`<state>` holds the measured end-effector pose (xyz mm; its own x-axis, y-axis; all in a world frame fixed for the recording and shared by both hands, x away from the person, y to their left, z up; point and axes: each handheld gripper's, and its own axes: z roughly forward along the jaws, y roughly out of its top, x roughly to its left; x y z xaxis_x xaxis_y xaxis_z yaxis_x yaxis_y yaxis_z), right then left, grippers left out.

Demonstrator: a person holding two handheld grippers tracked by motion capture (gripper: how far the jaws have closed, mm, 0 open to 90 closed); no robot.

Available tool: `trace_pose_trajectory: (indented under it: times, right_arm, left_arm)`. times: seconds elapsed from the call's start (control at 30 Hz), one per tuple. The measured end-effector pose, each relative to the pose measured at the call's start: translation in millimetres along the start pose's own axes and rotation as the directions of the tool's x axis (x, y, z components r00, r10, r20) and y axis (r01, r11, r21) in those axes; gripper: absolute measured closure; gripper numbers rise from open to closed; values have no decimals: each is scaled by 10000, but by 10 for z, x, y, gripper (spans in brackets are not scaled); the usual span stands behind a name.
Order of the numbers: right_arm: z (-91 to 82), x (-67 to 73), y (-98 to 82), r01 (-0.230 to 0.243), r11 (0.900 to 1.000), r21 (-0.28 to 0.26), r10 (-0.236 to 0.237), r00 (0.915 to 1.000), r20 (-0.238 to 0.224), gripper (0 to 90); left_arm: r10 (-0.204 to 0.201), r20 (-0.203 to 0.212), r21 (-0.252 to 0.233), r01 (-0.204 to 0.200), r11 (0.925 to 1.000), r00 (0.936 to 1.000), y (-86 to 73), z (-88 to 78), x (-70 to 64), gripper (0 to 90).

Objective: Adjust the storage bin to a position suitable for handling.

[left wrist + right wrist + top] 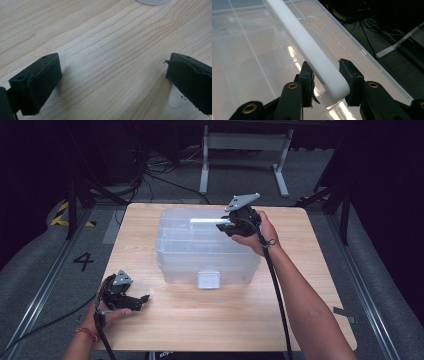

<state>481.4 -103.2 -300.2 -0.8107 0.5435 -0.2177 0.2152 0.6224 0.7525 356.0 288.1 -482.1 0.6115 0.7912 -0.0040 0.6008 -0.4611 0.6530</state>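
Observation:
A clear plastic storage box with a lid stands at the middle of the wooden table. A white bar handle lies along the lid's top. My right gripper reaches in from the right end of the handle. In the right gripper view its jaws press on both sides of the white handle, close to its rounded end. My left gripper rests low on the table at the front left, apart from the box. Its jaws stand wide open over bare wood.
The clear lid shows divided compartments beneath it. A pale latch sits on the box's front wall. Beyond the table lie cables and a white stand's feet on the dark floor. Bare tabletop lies in front of the box.

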Motion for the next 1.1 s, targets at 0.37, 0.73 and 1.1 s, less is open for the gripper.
trace_pose_trajectory:
  times: [0.37,0.73,1.1]
  right_arm:
    - [2,-12,26,62,9998,165,-64,9999,91,667]
    - [-8,-90,79,21,9999,122,-20,9999,-102,670]
    - [-8,-151,147,188,9994,304,-181,9996,-206,674]
  left_arm:
    - [-86,-87,-152,85,9998,9999,-8,1,-16,23]
    - [-197,-145,-356,192,9992,9997,-18,-17,-15,101]
    - [-453,-78,-429,449,9981,9989,-33,-86,-21,288]
